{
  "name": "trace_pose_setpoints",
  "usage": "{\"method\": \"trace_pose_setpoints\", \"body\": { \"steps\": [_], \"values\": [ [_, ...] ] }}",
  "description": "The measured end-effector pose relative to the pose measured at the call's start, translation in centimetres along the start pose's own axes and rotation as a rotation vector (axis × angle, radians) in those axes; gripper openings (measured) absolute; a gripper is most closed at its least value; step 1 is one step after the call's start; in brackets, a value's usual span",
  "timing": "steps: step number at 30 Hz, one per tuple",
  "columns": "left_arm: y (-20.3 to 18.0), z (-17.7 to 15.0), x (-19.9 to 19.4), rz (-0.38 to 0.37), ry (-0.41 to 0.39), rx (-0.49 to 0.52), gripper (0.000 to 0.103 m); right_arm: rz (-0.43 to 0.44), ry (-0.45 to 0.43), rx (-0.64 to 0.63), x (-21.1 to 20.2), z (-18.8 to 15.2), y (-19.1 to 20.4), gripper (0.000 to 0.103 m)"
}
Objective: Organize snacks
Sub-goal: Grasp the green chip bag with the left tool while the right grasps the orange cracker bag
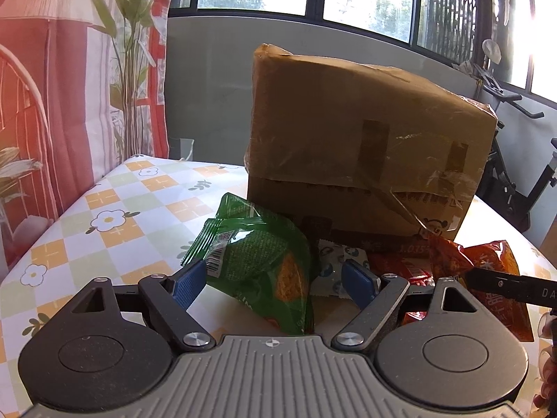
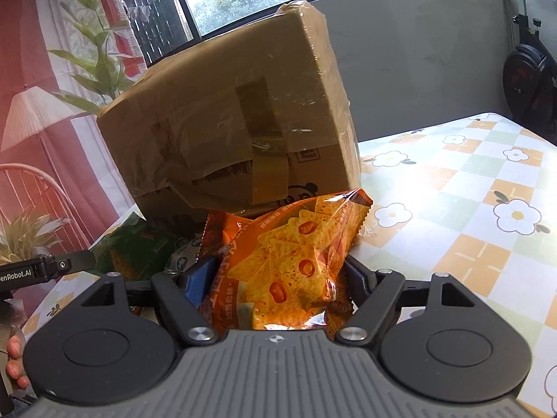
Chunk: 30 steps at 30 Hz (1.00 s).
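A green snack bag [image 1: 264, 261] lies on the table between the blue pads of my left gripper [image 1: 275, 280], which stands wide open around it. An orange chip bag [image 2: 292, 264] fills my right gripper [image 2: 278, 278]; its fingers are spread around the bag and I cannot tell if they press on it. The orange bag also shows in the left wrist view [image 1: 470, 261]. A small white wrapped snack [image 1: 334, 264] lies between the two bags. All sit in front of a taped cardboard box [image 1: 358, 146], which also shows in the right wrist view [image 2: 229, 122].
The table has a checked flower-print cloth [image 1: 115, 216]. A red printed curtain [image 1: 41, 87] hangs at the left. An exercise bike [image 2: 532, 69] stands behind the table at the right. The left gripper's arm [image 2: 45, 266] shows beside the green bag.
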<state>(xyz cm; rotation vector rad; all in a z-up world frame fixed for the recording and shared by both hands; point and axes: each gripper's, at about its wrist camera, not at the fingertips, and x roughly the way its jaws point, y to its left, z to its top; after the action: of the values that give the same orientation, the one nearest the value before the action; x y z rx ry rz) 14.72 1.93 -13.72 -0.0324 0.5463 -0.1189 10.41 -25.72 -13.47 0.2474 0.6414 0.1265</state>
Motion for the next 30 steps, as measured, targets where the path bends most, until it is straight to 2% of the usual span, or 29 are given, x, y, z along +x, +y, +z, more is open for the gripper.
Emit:
{"method": "trace_pose_setpoints", "body": {
  "steps": [4,9,13,20,22,24,28,30],
  "values": [
    [1.5,1.2,0.8,0.020,0.005,-0.072,0.087,0.005,0.019,0.000,0.2,-0.4,-0.1,0.077],
    [3.7,2.5,3.3,0.037,0.064,-0.127,0.089,0.013,0.028,0.001,0.3,-0.5,0.0,0.077],
    [4.4,2.6,4.9,-0.036,0.106,-0.168,0.089,0.015,0.039,-0.009,0.4,-0.8,-0.1,0.077],
    [3.3,1.7,7.4,-0.070,0.155,-0.134,0.089,0.017,0.042,0.000,0.7,-0.8,-0.4,0.077],
    [3.1,1.0,7.7,-0.059,0.158,-0.121,0.087,0.017,0.042,0.002,0.7,-0.8,-0.3,0.077],
    [3.1,0.7,7.5,-0.100,0.142,-0.125,0.077,0.016,0.042,0.003,0.7,-0.8,-0.4,0.077],
    [2.6,0.8,6.2,-0.090,0.118,-0.078,0.066,0.011,0.041,0.003,0.7,-0.8,-0.2,0.077],
    [2.5,0.5,5.1,-0.083,0.097,-0.062,0.064,0.011,0.041,0.000,0.6,-0.7,-0.1,0.077]
  ]
}}
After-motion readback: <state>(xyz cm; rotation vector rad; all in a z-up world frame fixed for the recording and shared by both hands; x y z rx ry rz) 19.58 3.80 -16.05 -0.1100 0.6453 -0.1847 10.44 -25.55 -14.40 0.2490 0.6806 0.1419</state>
